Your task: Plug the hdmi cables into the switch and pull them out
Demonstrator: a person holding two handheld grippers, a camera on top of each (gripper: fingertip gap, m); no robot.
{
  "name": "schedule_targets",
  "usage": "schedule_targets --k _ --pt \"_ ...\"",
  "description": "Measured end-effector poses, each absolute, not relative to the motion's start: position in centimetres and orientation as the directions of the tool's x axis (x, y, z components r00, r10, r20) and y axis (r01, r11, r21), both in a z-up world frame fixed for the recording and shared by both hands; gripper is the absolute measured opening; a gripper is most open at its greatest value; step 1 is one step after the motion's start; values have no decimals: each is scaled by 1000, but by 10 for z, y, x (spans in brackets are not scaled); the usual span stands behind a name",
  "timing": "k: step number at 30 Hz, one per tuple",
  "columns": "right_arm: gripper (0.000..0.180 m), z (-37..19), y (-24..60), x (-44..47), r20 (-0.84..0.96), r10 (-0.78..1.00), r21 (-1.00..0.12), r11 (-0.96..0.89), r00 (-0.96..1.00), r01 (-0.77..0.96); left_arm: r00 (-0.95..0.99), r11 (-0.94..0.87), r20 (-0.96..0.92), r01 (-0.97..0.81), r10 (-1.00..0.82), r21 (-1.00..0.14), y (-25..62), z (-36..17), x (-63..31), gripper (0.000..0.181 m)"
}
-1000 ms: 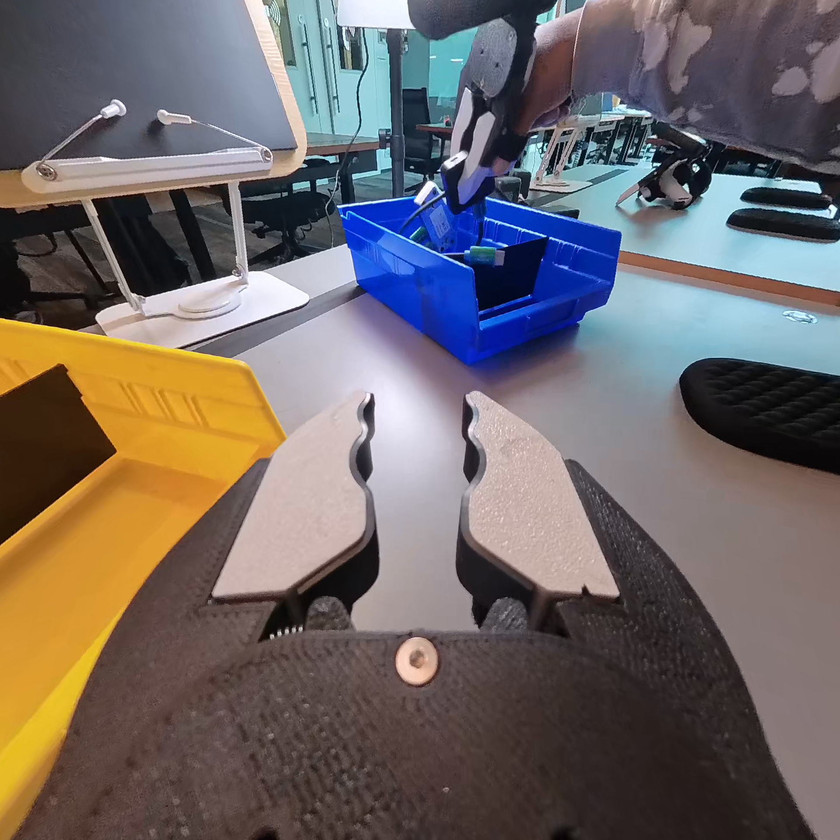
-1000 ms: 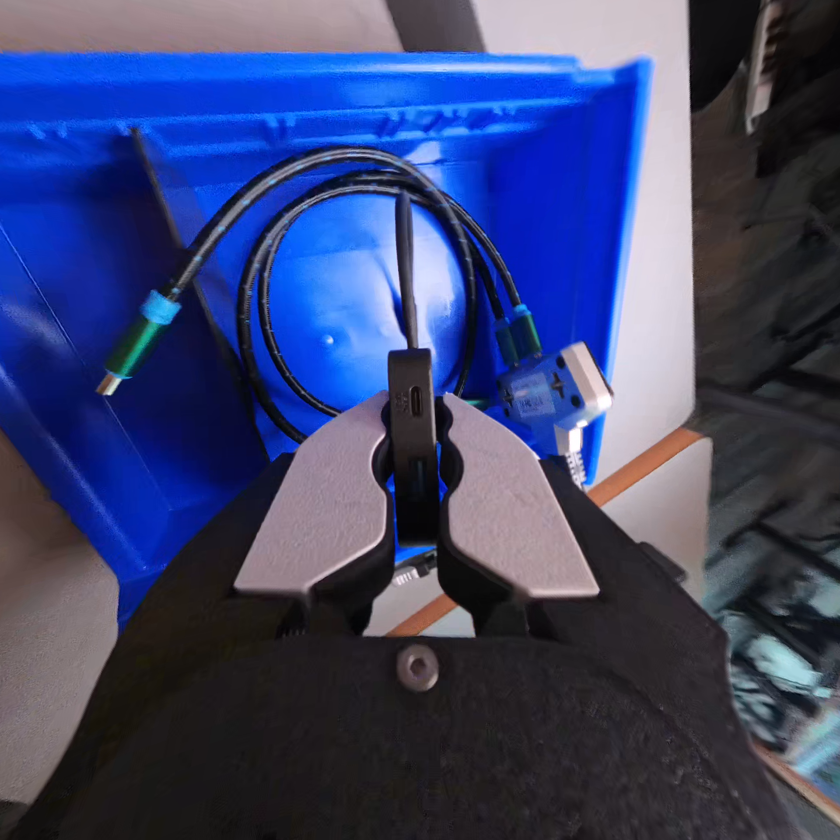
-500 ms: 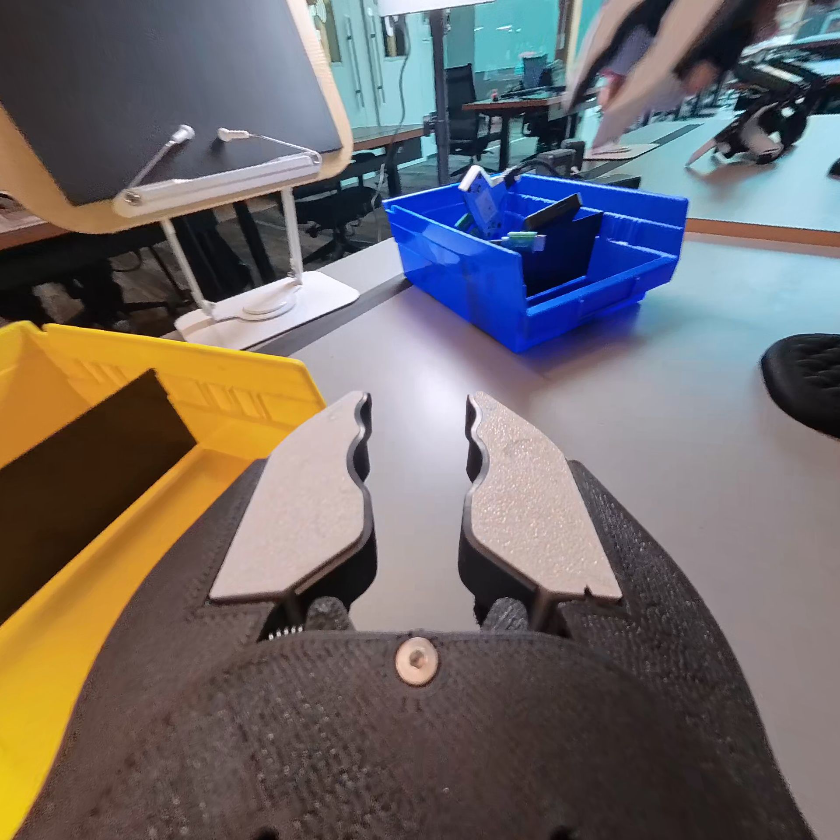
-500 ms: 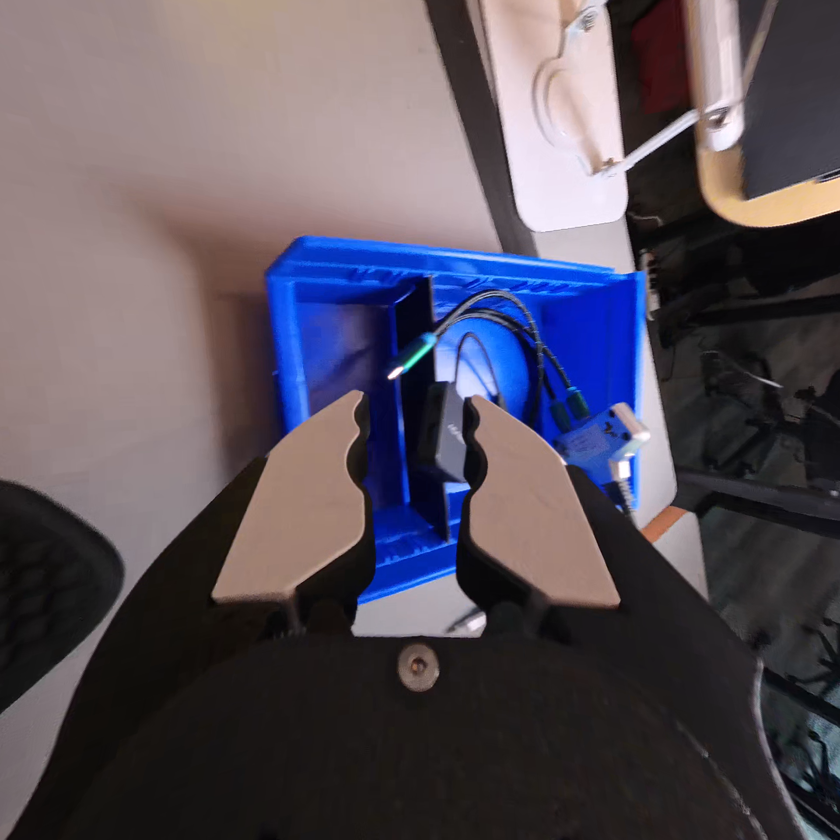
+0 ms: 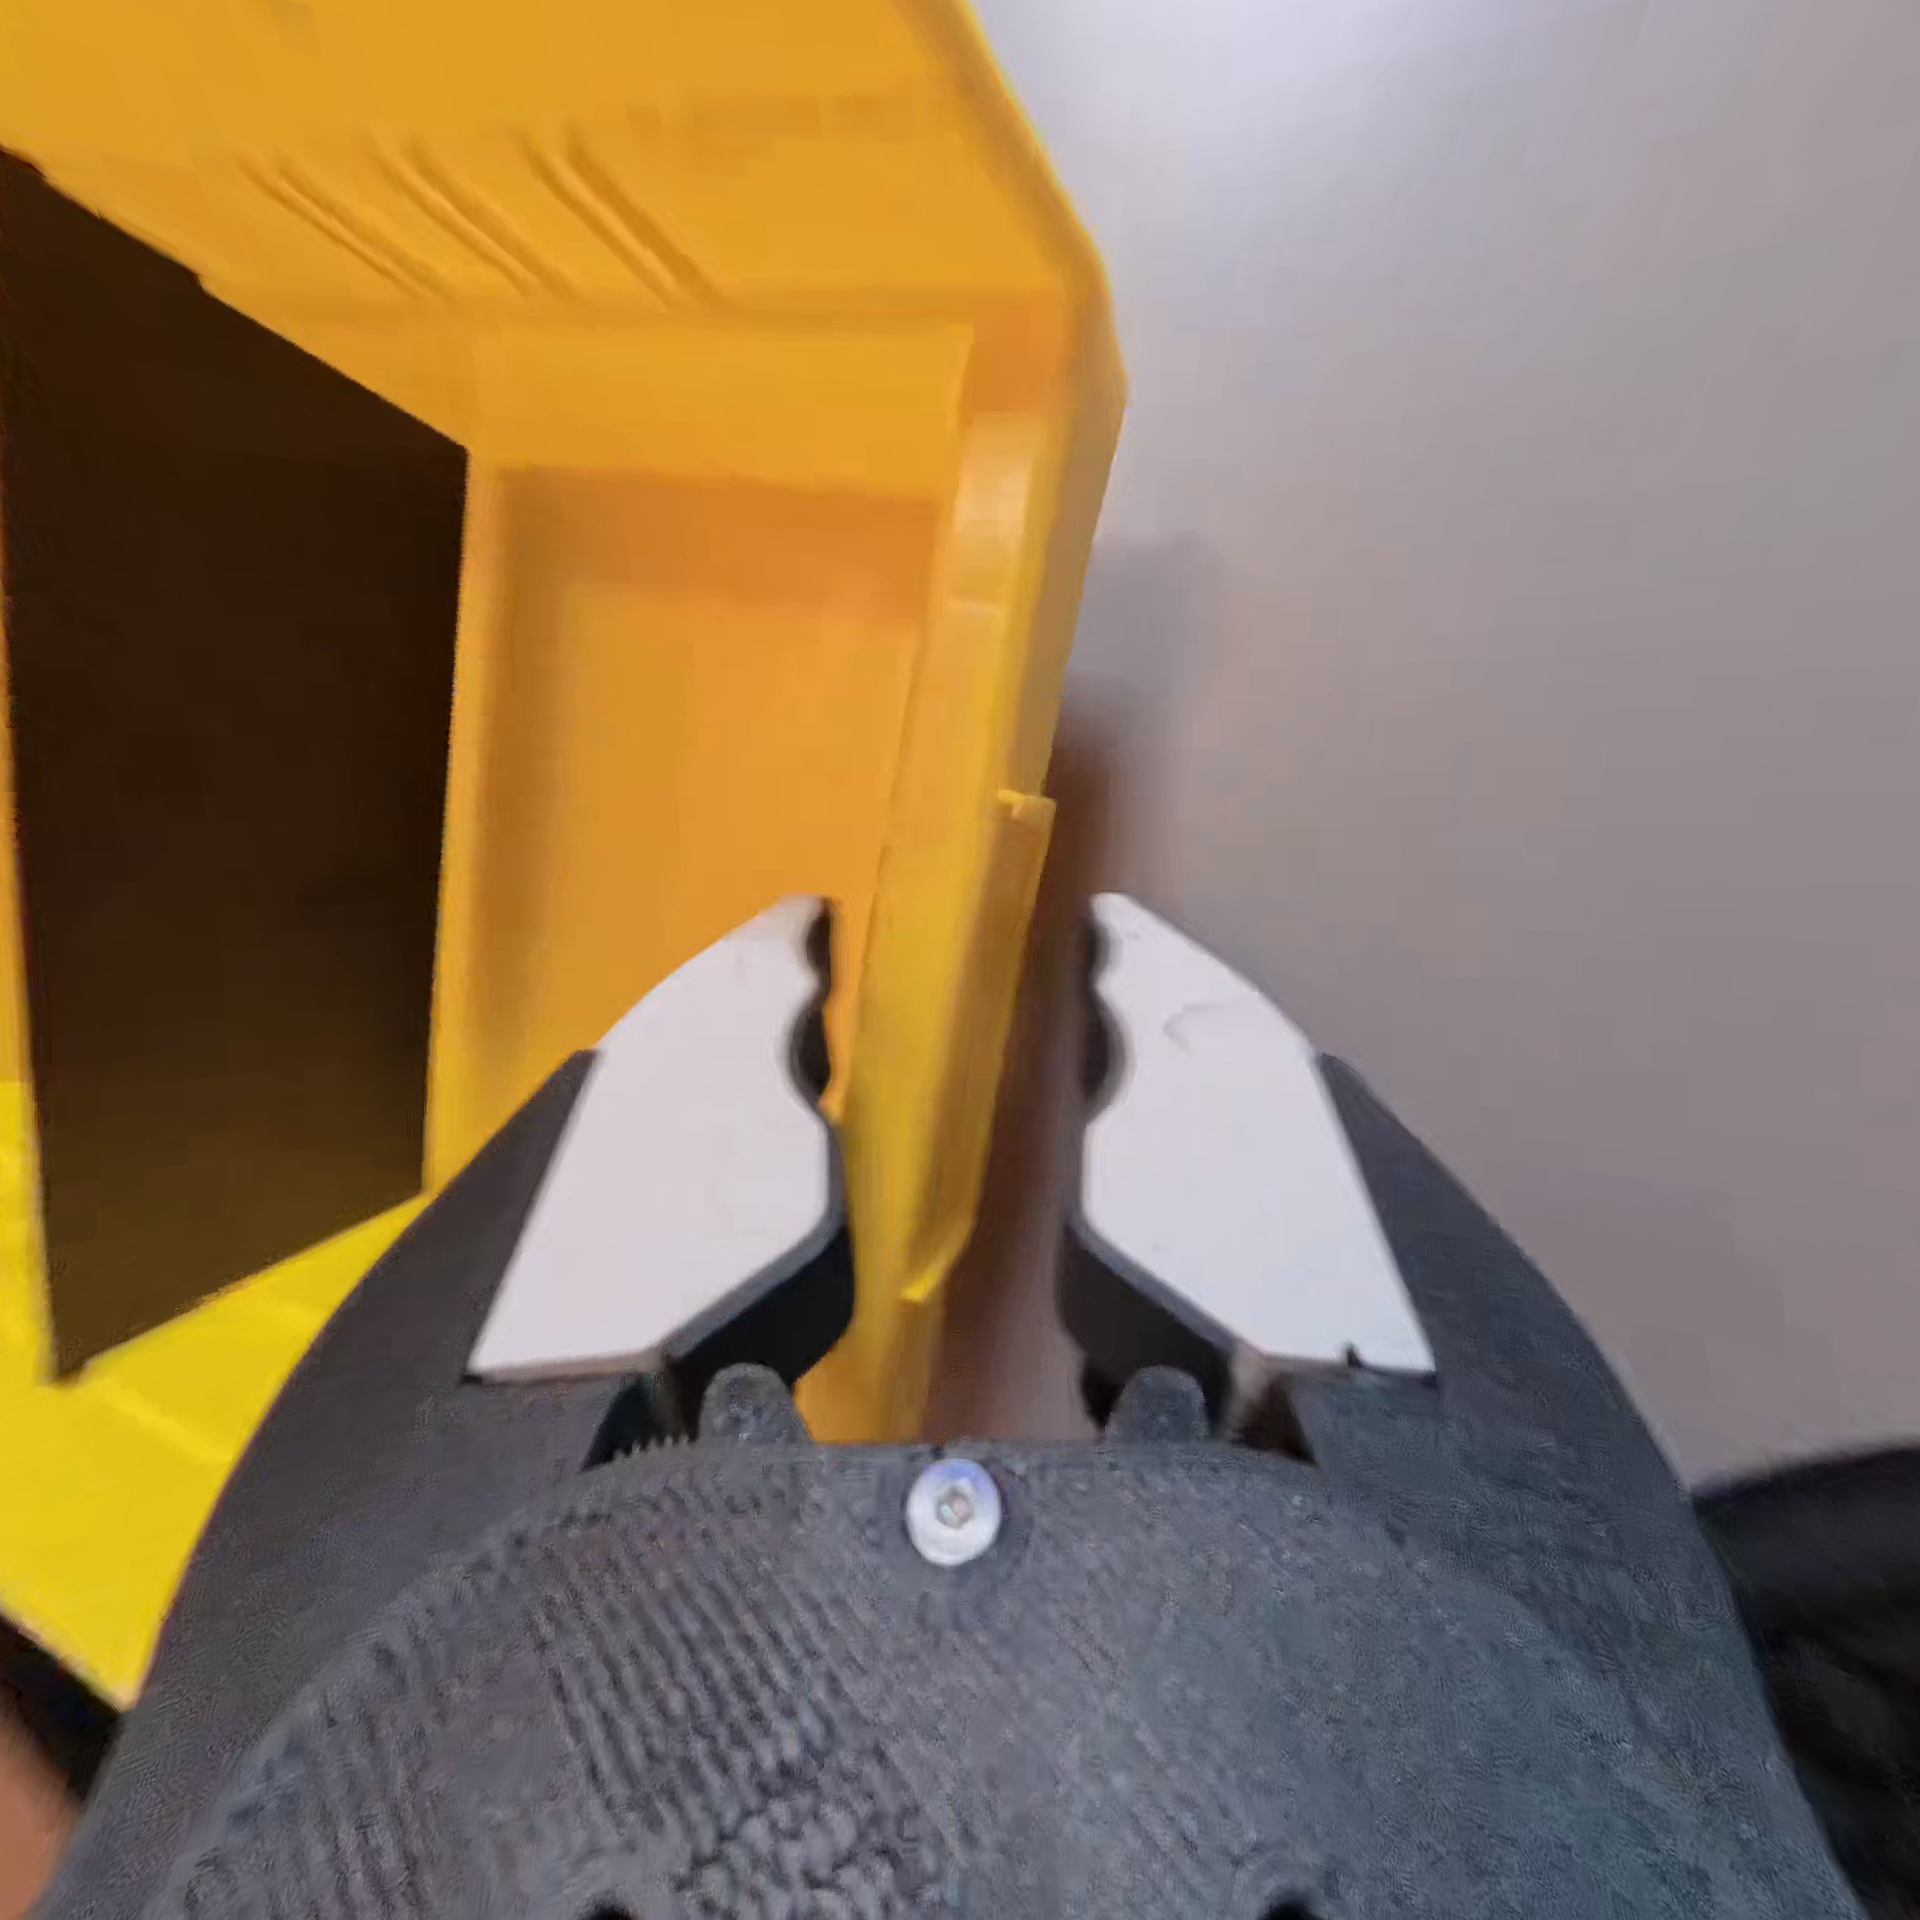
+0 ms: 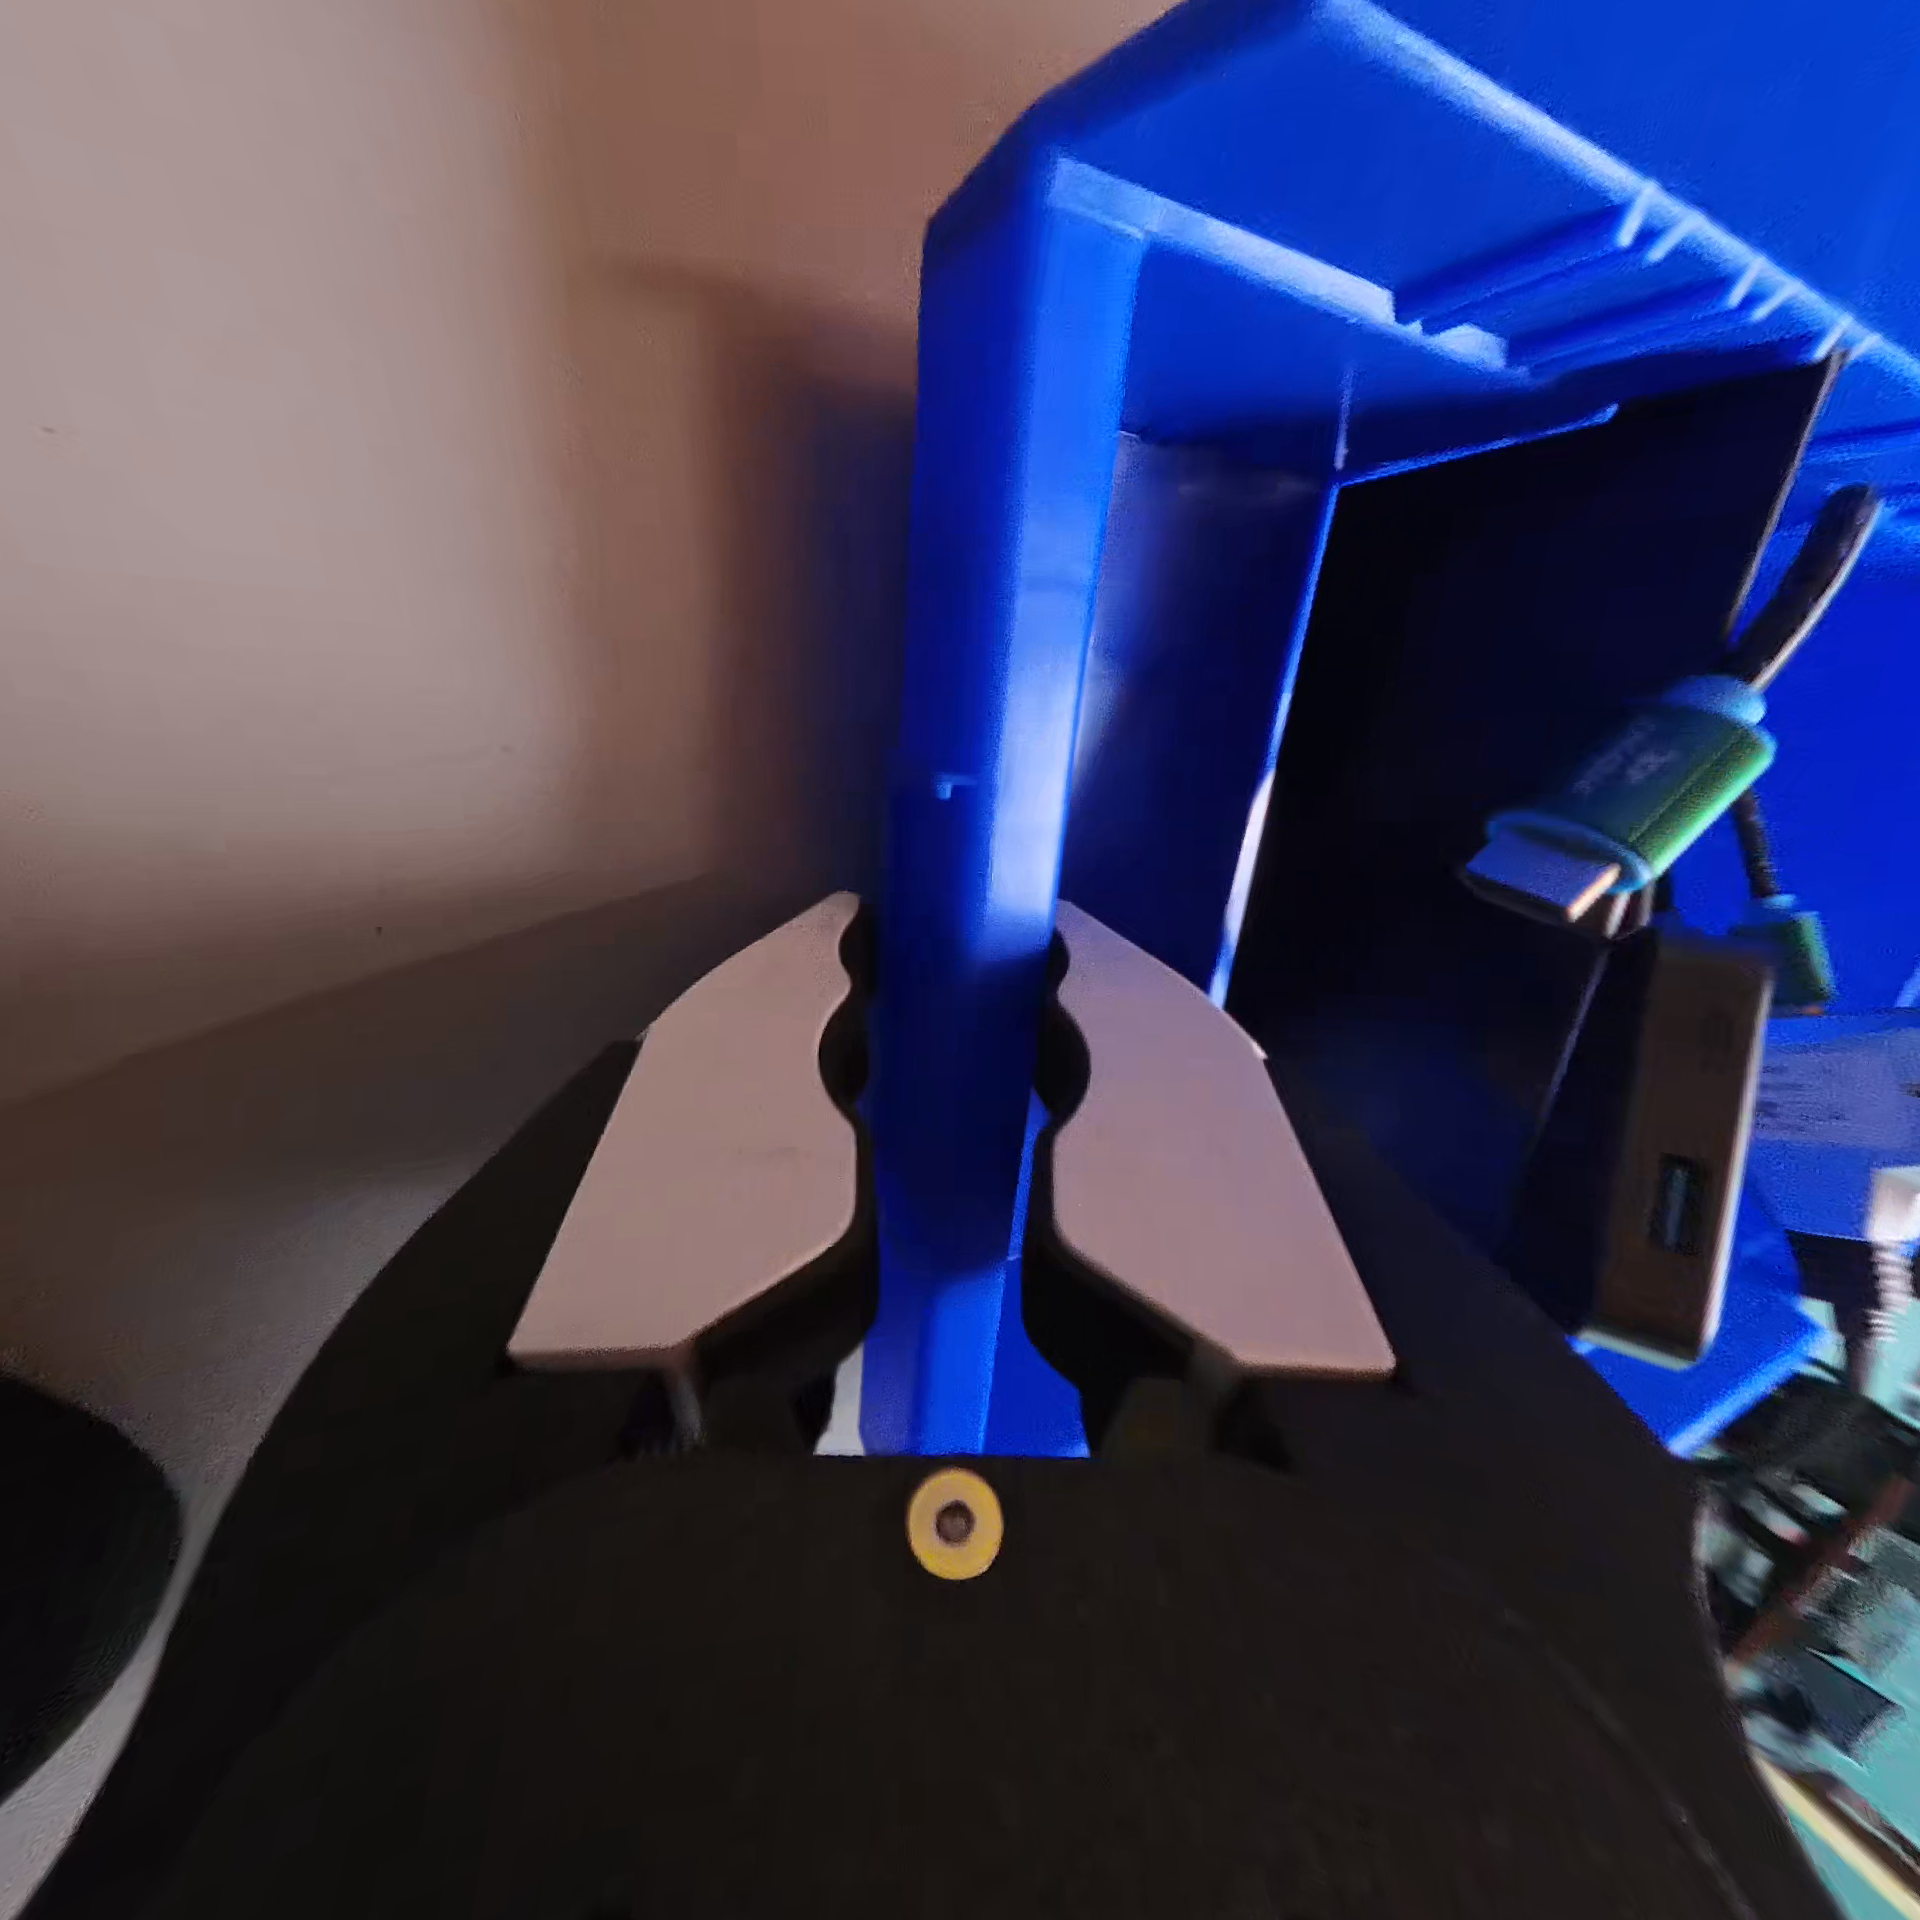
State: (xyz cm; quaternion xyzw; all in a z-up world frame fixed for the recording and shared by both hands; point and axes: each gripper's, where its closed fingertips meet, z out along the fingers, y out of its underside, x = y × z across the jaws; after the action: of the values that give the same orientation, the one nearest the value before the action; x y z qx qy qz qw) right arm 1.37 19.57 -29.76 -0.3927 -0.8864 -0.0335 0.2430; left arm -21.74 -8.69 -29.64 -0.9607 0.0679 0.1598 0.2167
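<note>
While both pictures are smeared by motion, the right gripper (image 6: 956, 935) clearly straddles the side wall of a blue bin (image 6: 1049, 436), one finger outside and one inside, the pads (image 6: 717, 1132) pressed against the plastic so that the tool is clamped on the wall. Inside the bin, past a black divider (image 6: 1455, 675), an HDMI cable (image 6: 1631, 800) with a green plug and a metal tip hangs in the far compartment, just above a dark grey box-shaped switch (image 6: 1662, 1164) that leans upright near the bin's right end. A beige tabletop (image 6: 364, 520) stretches to the left. The left gripper (image 5: 956, 935) straddles the wall of a yellow bin (image 5: 997, 582), its fingers (image 5: 675, 1164) spread with a gap on the outer side, so it grips nothing. A black divider panel (image 5: 229, 727) stands inside that yellow bin, and a grey tabletop (image 5: 1507, 520) lies to its right.
</note>
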Motion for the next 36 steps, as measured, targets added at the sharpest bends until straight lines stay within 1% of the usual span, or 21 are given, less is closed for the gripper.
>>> schedule_targets --k 1,2,3,7,10,14,15,16,17,18,21,23,25,27,29,32,36 --pt "29 -297 195 13 484 661 -112 697 -573 708 914 -893 -387 -270 -120 -360 -85 -301 -222 31" --pt "29 -297 194 13 506 648 -101 700 -570 707 900 -872 -412 -309 -140 -379 -79 -300 -222 31" --pt "29 -297 190 14 523 635 -103 709 -568 698 896 -872 -422 -312 -138 -377 -76 -300 -222 31" --pt "29 -297 158 26 542 586 -134 768 -603 626 872 -852 -461 -361 -164 -380 -61 -299 -214 30" --pt "30 -296 126 38 556 545 -148 808 -628 570 850 -813 -472 -438 -235 -383 -46 -299 -194 30" --pt "30 -295 85 50 571 541 -203 821 -617 533 812 -747 -478 -538 -334 -391 -16 -298 -163 31" --pt "30 -294 76 53 573 554 -234 817 -603 527 796 -726 -490 -565 -355 -392 -9 -297 -157 31" --pt "31 -289 65 55 563 588 -296 800 -581 523 779 -702 -504 -593 -374 -394 -2 -297 -153 31" --pt "31 -281 53 58 536 639 -384 767 -552 515 771 -681 -511 -608 -381 -409 4 -295 -150 31" --pt "31 -269 43 62 501 695 -477 719 -516 504 781 -662 -504 -602 -369 -447 8 -292 -145 31" --pt "32 -220 42 81 421 845 -715 532 -329 454 844 -578 -458 -528 -278 -622 13 -262 -129 38" --pt "31 -192 67 101 339 930 -835 368 -144 409 912 -505 -330 -410 -244 -760 7 -241 -106 43" --pt "31 -180 101 124 234 971 -908 201 46 367 955 -419 -164 -259 -248 -870 -2 -224 -77 46" --pt "33 -186 134 146 141 967 -941 64 213 332 965 -365 -23 -121 -260 -923 -9 -215 -49 51" --pt "39 -203 150 158 41 952 -945 -61 302 320 967 -334 65 -22 -246 -942 -9 -211 -24 57" --pt "46 -221 147 149 -84 946 -935 -184 314 303 980 -317 115 59 -161 -947 0 -215 -1 63" --pt "49 -229 149 121 -103 935 -917 -222 340 331 986 -274 164 156 -5 -949 24 -222 5 66"
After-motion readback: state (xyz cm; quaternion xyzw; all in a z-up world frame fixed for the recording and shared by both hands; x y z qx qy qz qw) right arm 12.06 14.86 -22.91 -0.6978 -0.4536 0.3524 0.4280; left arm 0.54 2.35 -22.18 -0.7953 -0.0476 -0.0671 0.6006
